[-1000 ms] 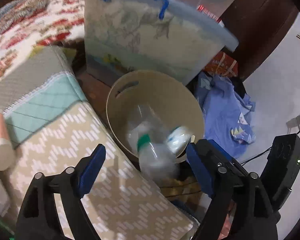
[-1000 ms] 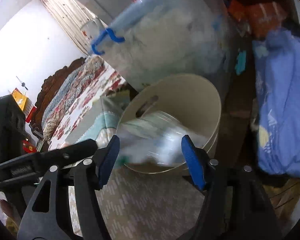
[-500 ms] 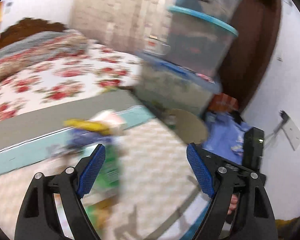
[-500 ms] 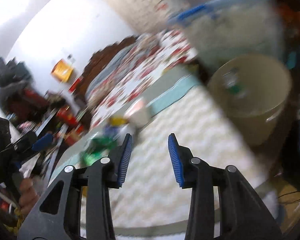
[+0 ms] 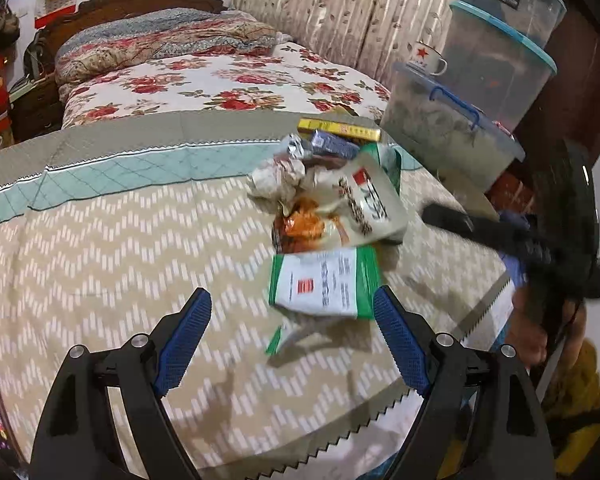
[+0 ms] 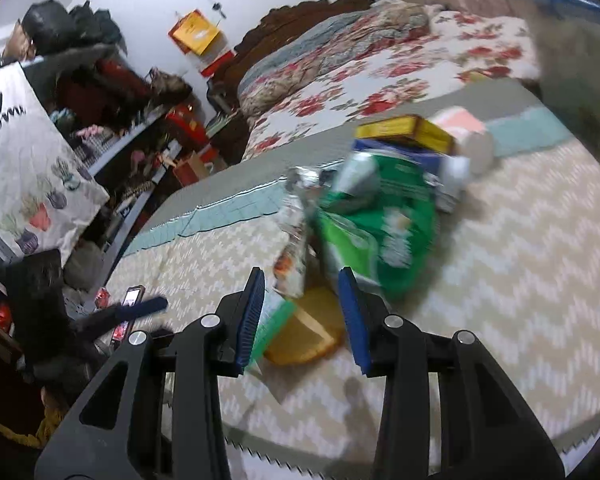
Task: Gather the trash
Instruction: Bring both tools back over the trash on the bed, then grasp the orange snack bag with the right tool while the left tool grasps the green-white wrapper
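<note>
Landmark: the trash pile (image 5: 332,208) lies on the zigzag-patterned quilt (image 5: 100,264) that covers the bed.
Pile contents: a green-and-white packet (image 5: 324,284) on the near side, an orange snack wrapper (image 5: 304,224) behind it, a beige printed pouch (image 5: 366,204), crumpled paper (image 5: 276,178), a yellow box (image 5: 338,130) and a dark blue box (image 5: 332,144) at the far side.
Left tool (image 5: 292,344): jaws stand wide apart with nothing between the pads; it hovers just short of the pile's near edge, the green-and-white packet ahead of it.
Right tool (image 6: 302,316): jaws part-way open, gripping nothing; it is at the pile's near side, with a green bag (image 6: 380,224) and a yellow-orange wrapper (image 6: 304,332) showing in the gap, blurred.
Beyond the pile: stacked plastic storage bins (image 5: 480,80) past the bed's corner, a white mug with a red star (image 5: 424,58) on the lowest bin.
Floral bedspread (image 5: 220,84): behind the pile, toward the headboard.
</note>
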`<move>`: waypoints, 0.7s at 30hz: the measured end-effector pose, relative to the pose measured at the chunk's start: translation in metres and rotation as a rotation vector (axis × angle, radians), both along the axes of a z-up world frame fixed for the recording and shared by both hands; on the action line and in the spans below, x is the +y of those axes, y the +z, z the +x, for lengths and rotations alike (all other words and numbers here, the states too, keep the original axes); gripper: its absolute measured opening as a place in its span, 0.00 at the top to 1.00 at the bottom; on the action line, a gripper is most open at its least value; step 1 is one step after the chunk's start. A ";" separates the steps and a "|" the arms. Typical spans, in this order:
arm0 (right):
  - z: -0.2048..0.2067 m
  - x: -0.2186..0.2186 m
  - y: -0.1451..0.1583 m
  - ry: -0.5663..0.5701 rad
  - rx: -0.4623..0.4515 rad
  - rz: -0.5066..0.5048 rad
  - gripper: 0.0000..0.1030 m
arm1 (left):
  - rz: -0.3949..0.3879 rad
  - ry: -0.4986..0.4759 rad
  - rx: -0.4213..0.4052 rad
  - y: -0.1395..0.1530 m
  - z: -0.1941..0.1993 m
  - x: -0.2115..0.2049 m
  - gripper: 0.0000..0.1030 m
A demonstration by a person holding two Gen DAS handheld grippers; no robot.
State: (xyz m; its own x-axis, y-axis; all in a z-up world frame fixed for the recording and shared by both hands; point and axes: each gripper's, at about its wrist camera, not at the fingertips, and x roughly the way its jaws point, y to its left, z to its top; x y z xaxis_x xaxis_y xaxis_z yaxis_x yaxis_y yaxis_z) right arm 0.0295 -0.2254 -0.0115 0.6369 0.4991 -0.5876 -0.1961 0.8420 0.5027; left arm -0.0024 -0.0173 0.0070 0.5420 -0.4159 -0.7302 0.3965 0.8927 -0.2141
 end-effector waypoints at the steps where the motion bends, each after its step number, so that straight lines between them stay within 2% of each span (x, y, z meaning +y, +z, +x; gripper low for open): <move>1: 0.004 0.004 0.001 0.001 0.003 -0.006 0.59 | 0.009 -0.011 -0.014 -0.002 -0.003 0.000 0.23; 6: 0.029 0.019 -0.004 -0.014 0.049 -0.031 0.60 | 0.177 -0.103 -0.182 -0.012 -0.023 -0.033 0.15; 9: 0.040 0.023 -0.010 -0.010 0.077 -0.021 0.62 | 0.259 -0.143 -0.222 -0.025 -0.020 -0.054 0.15; 11: 0.045 0.026 -0.013 -0.012 0.097 -0.024 0.73 | 0.289 -0.156 -0.229 -0.034 -0.013 -0.063 0.17; 12: 0.047 0.027 -0.015 -0.007 0.107 -0.022 0.85 | 0.290 -0.161 -0.216 -0.039 -0.010 -0.065 0.29; 13: 0.046 0.027 -0.016 0.006 0.115 -0.006 0.88 | 0.278 -0.167 -0.182 -0.043 -0.005 -0.064 0.41; 14: 0.044 0.028 -0.014 0.009 0.105 0.001 0.90 | 0.256 -0.173 -0.136 -0.047 0.001 -0.060 0.61; 15: 0.041 0.029 -0.012 0.012 0.093 -0.001 0.93 | 0.226 -0.178 -0.095 -0.048 0.005 -0.056 0.77; 16: 0.036 0.031 -0.007 0.018 0.074 -0.003 0.93 | 0.186 -0.175 -0.062 -0.048 0.008 -0.048 0.85; 17: 0.032 0.032 -0.003 0.021 0.056 0.001 0.93 | 0.163 -0.163 -0.047 -0.048 0.009 -0.041 0.93; 21: 0.009 0.025 0.015 0.024 -0.017 0.040 0.94 | 0.075 -0.111 -0.026 -0.037 0.009 -0.013 0.99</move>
